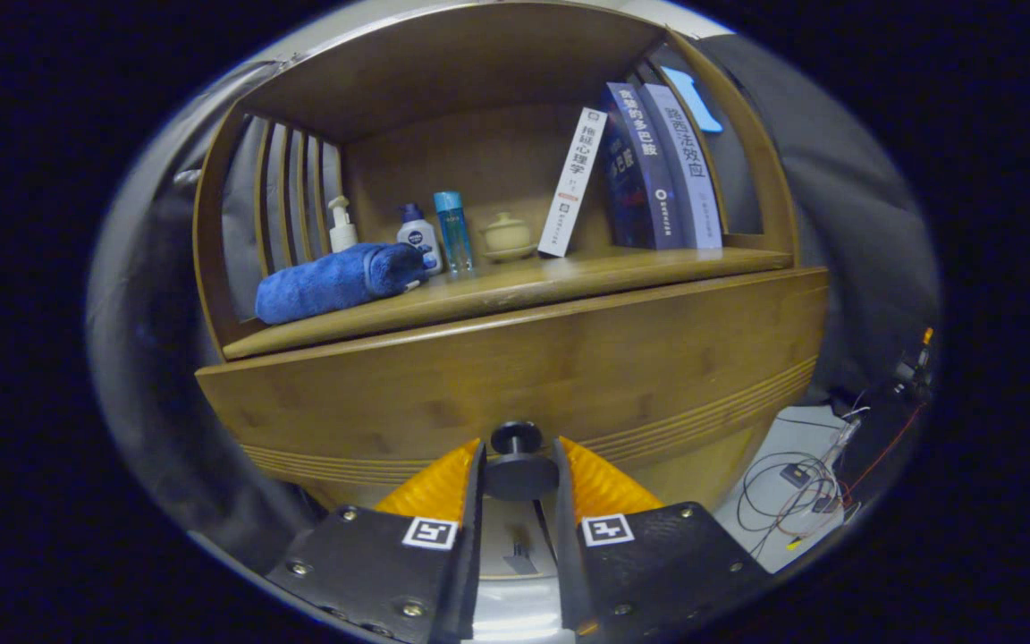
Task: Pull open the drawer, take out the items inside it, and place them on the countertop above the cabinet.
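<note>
The wooden drawer front (569, 358) fills the space just ahead of my fingers, below the countertop (622, 264) of the cabinet. Its round black knob (520, 474) sits between my two fingers. My gripper (519, 445) is shut on the knob, one finger pressing on each side of it. The inside of the drawer is hidden. A rolled blue towel (336, 282) lies on the countertop to the left.
On the countertop behind the towel stand a white pump bottle (341, 225), a white and blue bottle (418, 234), a slim blue bottle (454, 231) and a small lidded cup (507, 236). Several books (649, 170) lean to the right. Cables (792, 487) lie on the floor beside the cabinet.
</note>
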{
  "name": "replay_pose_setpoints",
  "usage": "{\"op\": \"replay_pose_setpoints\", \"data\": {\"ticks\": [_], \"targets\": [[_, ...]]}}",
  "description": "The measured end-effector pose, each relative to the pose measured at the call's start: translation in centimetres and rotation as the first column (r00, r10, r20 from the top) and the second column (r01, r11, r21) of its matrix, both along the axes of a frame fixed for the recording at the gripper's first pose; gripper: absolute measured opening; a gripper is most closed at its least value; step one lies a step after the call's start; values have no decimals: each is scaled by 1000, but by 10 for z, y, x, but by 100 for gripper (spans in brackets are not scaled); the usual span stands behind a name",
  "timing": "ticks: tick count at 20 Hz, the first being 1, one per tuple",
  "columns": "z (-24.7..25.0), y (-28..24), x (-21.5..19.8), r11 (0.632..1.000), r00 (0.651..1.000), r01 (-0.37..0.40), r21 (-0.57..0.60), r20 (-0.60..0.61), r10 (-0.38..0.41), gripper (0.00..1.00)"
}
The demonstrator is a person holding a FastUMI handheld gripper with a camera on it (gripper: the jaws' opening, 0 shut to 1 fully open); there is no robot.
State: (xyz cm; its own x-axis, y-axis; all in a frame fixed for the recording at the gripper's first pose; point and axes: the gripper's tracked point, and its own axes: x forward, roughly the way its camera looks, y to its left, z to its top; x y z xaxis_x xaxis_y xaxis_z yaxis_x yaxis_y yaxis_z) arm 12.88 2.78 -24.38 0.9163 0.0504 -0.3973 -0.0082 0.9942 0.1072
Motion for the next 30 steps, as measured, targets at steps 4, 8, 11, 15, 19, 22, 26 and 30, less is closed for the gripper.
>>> {"op": "replay_pose_setpoints", "data": {"ticks": [4, 8, 11, 15, 19, 22, 26, 30], "targets": [[4, -4, -29, 1000, 1000, 16, 3, -9, -16, 36], [6, -5, -49, 1000, 999, 26, 8, -27, -26, 36], [8, -7, -68, 1000, 999, 17, -24, -45, -18, 36], [8, -15, -101, 998, 997, 48, -30, -59, -50, 36], [15, -33, -137, 998, 999, 51, -40, -2, -51, 13], [51, -66, -144, 986, 983, 143, 80, 103, -151, 1], [65, -89, -172, 980, 970, 200, 27, 133, -201, 1], [79, -100, -169, 977, 969, 210, -27, 136, -204, 1]]}}
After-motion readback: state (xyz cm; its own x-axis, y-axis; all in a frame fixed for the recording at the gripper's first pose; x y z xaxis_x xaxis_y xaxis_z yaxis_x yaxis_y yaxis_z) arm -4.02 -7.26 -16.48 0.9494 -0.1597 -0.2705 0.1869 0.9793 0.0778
